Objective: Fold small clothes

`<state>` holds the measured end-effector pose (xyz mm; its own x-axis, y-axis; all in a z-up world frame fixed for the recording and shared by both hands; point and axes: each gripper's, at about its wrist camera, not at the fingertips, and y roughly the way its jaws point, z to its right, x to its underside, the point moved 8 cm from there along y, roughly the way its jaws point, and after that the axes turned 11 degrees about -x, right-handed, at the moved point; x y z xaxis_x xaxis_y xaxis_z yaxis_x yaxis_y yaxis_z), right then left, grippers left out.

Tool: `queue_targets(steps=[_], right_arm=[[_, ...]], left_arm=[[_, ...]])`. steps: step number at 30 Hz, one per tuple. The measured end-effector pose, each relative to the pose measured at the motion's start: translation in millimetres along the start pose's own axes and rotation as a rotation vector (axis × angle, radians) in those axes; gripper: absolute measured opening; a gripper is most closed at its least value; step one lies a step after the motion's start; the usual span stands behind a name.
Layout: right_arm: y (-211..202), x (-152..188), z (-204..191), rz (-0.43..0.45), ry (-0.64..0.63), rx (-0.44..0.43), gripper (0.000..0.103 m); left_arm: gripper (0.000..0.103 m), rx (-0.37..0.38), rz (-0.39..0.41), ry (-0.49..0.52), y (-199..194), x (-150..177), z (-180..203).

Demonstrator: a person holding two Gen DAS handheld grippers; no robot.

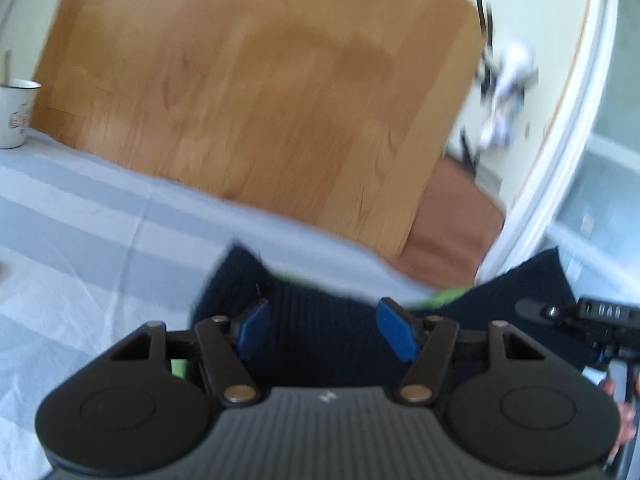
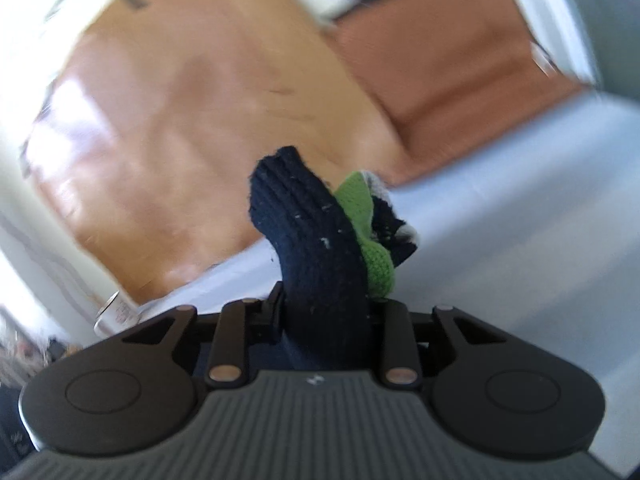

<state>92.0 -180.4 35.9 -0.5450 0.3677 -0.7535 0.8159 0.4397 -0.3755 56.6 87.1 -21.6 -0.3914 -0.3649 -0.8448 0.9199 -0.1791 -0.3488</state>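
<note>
Ribbed navy and green knitted sock, fuzzy; matt black plastic gripper; pale striped cloth table cover; smooth honey-coloured wooden floor.

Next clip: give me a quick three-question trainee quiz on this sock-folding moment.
1. True or false: the right gripper is clamped on the navy sock.
2. What colour shows beside the navy knit in the right wrist view? A red, B green, C yellow.
3. What stands at the far left of the left wrist view, on the grey striped cloth?

Key: 1 true. 2 B, a green patch. 3 a white mug.
</note>
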Motion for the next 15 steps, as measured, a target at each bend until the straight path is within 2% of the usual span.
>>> queue_targets(steps=[4,8,10,11,12,13,15], right_arm=[[31,1,-73,-0.053,-0.111,-0.060,0.034],[97,42,-131,-0.180,-0.223,-0.081,0.042],[129,76,-142,-0.286,-0.252,-0.093,0.055],[142,92,-145,-0.345,-0.276,-0.099,0.058],[147,101,-150,-0.367,-0.309,-0.122,0.067],[144,103,-157,-0.353,-0.339,-0.158,0.077],[130,97,-168,-0.351,-0.323,-0.275,0.078]], left_arm=[[0.060,0.002,0.087,-0.150,-24,-24,-29],[0.060,-0.058,0.153,-0.189,-43,-41,-54],[0.061,-0.066,0.160,-0.212,-49,-44,-64],[0.061,-0.069,0.161,-0.220,-52,-45,-68],[0.062,-0.072,0.163,-0.224,-54,-45,-70],[0.063,-0.076,0.164,-0.222,-54,-45,-72],[0.064,-0.084,0.155,-0.213,-52,-45,-73]])
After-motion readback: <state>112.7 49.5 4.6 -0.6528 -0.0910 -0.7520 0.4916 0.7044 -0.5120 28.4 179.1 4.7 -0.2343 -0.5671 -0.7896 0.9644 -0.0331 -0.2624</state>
